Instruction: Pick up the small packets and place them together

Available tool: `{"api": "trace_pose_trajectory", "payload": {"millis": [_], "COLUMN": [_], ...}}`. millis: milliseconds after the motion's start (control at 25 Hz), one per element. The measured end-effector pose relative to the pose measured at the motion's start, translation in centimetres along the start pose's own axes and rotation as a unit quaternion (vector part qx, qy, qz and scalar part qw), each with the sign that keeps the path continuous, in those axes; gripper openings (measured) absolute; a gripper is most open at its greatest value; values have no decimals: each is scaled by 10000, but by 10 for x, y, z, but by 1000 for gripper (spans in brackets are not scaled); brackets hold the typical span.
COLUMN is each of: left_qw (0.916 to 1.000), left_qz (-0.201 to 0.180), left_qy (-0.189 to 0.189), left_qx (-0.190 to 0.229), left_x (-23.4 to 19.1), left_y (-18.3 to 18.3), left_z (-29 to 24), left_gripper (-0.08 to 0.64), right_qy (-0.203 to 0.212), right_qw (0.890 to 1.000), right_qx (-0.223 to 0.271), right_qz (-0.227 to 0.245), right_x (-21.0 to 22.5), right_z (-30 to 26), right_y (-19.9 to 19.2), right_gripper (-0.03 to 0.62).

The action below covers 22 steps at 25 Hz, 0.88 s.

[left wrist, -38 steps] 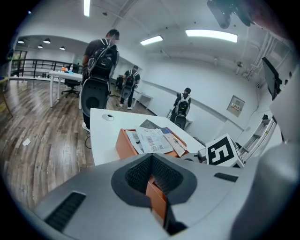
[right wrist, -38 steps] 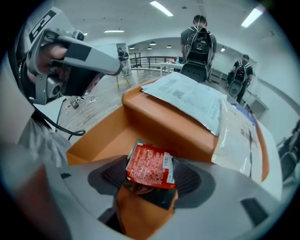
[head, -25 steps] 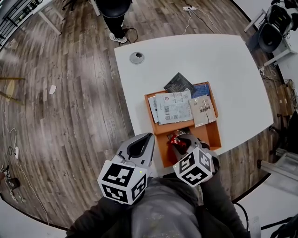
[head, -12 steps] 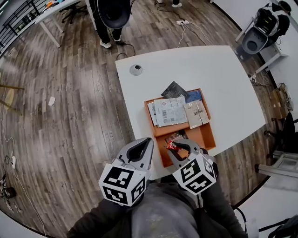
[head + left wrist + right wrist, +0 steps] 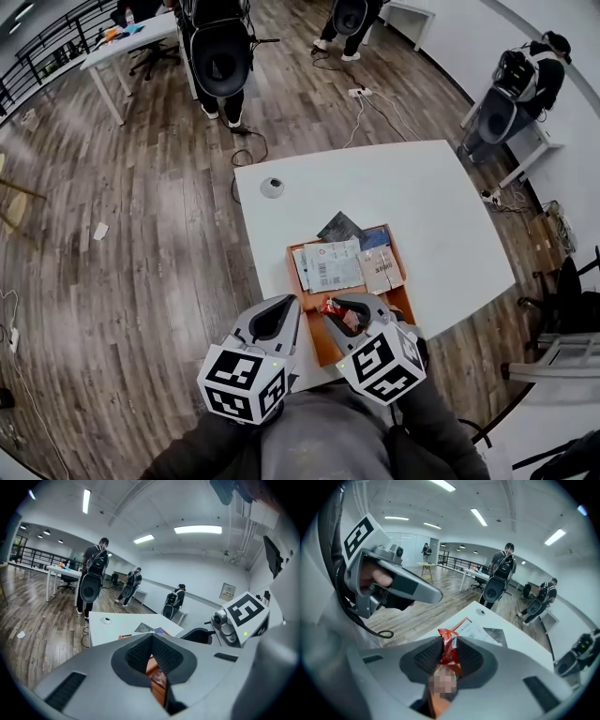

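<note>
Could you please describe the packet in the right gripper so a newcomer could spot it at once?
On the white table sits an orange tray of flat, mostly pale packets. Over its near end, the right gripper is shut on a small red packet. It alone is bright red and crinkled, and held up rather than lying flat.

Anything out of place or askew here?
The dark packet lies tilted across the orange tray's far rim, partly out on the white table, while the other flat packets sit inside. Nothing looks spilled.
</note>
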<state>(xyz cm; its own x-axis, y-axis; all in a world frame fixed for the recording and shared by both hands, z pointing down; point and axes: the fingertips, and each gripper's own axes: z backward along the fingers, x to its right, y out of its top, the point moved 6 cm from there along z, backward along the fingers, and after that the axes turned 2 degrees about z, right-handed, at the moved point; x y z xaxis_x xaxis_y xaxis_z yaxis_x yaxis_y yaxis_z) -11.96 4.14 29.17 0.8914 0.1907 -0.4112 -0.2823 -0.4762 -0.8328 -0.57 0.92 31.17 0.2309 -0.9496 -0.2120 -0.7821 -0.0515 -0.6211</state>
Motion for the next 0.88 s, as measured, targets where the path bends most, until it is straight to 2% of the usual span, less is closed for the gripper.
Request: {"api": "trace_pose_trajectory", "payload": {"millis": [240, 520, 720, 760, 880], "left_qw": [9997, 9984, 9968, 9966, 9962], "left_qz": [77, 326, 477, 496, 533], "left_qy": [206, 465, 619, 636, 659], "left_qx": [85, -73, -161, -173, -199], "left_x": [-13, -31, -44, -45, -49], "left_y": [10, 8, 4, 3, 2], "left_z": [-7, -19, -27, -27, -29], "left_gripper": [-3, -3, -3, -3, -3], "right_qy": [-245, -251, -285, -281, -281], "right_qw": [9996, 9993, 9986, 9985, 9983], "right_qx": [103, -226, -359, -373, -400], "right_qz": [36, -164, -265, -278, -331], "right_x": [39, 77, 86, 87, 88], "right_z": [-4, -32, -54, -57, -63], "right_y": [15, 3, -4, -5, -7], "right_gripper": [94, 95, 98, 105, 191]}}
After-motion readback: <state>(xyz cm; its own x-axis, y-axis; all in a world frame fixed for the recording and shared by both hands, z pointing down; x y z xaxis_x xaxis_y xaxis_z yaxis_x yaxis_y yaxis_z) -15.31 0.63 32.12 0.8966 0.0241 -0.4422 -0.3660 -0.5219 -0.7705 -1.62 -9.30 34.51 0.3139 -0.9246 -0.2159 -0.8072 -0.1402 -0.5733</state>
